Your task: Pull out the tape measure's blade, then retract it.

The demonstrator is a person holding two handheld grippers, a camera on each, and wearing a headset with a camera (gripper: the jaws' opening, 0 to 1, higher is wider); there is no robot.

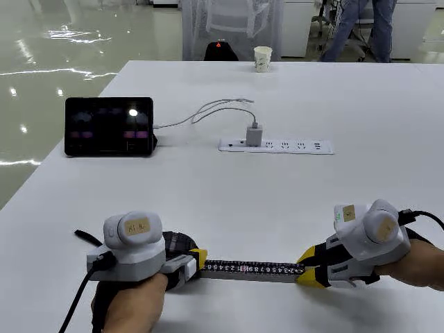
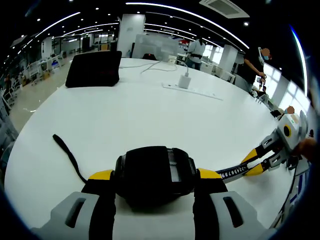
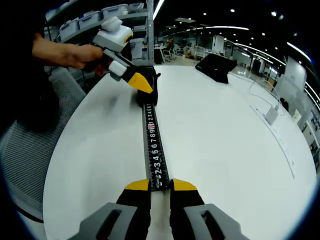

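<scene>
White bench (image 1: 291,187), near edge: left gripper (image 2: 154,174) fingers clamp the black tape measure case (image 2: 150,165); right gripper (image 3: 160,185) fingers pinch the blade (image 3: 151,142) tip, blade extended flat between them. Tablet (image 1: 109,125) and power strip (image 1: 277,146) lie farther back.

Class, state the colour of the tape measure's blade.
The blade is black with white numerals, clearest in the right gripper view.

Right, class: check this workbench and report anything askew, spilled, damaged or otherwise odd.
Nothing stands out. The blade runs straight, unkinked, from the case in the left gripper to the right gripper; the paper cup stands upright, nothing spilled.
</scene>
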